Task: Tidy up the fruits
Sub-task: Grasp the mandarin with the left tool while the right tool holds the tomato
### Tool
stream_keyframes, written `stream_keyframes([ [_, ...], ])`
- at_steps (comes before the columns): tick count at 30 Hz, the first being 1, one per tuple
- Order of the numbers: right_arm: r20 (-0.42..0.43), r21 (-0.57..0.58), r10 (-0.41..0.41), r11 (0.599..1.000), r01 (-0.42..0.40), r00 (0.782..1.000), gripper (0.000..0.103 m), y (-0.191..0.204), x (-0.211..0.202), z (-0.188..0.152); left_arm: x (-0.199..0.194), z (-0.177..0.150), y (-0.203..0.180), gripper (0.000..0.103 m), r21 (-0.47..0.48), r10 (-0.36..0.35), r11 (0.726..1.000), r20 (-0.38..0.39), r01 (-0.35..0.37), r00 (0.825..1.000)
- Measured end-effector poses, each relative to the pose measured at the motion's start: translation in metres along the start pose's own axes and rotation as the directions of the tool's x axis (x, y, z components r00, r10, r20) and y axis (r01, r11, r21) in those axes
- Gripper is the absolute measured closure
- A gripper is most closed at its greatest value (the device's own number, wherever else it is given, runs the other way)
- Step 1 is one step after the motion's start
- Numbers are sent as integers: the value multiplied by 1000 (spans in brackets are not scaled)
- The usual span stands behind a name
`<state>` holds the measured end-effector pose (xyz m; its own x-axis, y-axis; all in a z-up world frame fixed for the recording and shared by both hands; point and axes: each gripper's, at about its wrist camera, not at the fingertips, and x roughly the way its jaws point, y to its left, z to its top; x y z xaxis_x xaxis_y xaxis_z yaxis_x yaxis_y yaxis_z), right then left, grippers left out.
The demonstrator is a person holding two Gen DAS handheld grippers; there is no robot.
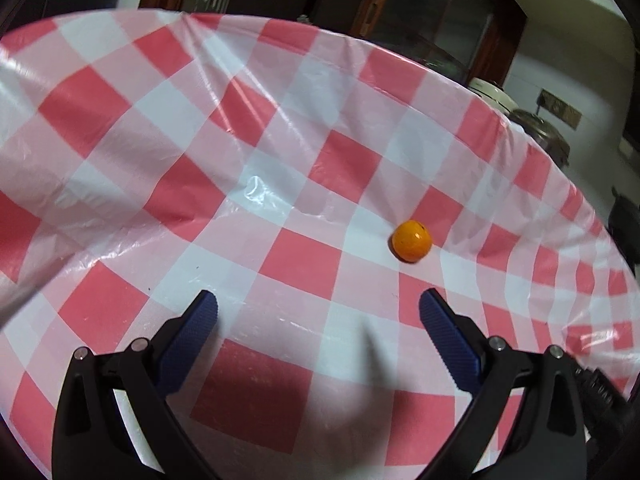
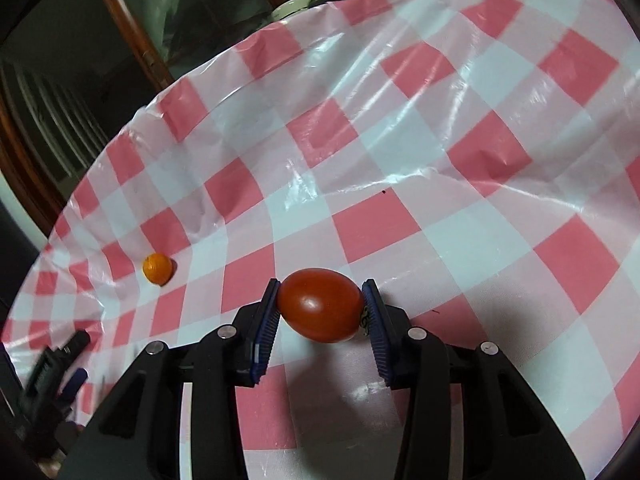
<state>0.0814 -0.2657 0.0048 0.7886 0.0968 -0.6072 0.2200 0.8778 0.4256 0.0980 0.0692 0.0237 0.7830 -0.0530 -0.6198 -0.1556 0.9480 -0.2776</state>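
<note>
R tool (image 2: 320, 306) w/ tomato (image 2: 320, 304), mid-table, seemingly airborne

One orange fruit (image 1: 411, 241), one red tomato (image 2: 320, 305), two tongs (image 1: 318, 312).

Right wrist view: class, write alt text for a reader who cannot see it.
The right hand-held gripper is shut on a red oval tomato, its blue pads pressing on both ends, above a red-and-white checked tablecloth. A small orange fruit lies alone on the cloth to the left.
</note>
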Motion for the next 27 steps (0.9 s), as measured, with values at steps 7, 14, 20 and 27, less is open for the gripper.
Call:
stream_keyframes([
  [7,1,15,11,1000,-11,1000,61,-1,0,1,2,-3,-8,2,34,23,999,-31,-22,999],
  [14,-3,18,2,1000,-2,1000,61,-1,2,0,17,1,-20,2,42,7,999,-92,-3,996],
  [20,-9,16,0,1000,0,1000,61,0,3,0,62,20,-49,2,109,68,993,-139,-53,988],
  [27,-20,10,-1,1000,2,1000,61,1,6,0,99,34,-91,2,219,128,971,-143,-95,981],
])
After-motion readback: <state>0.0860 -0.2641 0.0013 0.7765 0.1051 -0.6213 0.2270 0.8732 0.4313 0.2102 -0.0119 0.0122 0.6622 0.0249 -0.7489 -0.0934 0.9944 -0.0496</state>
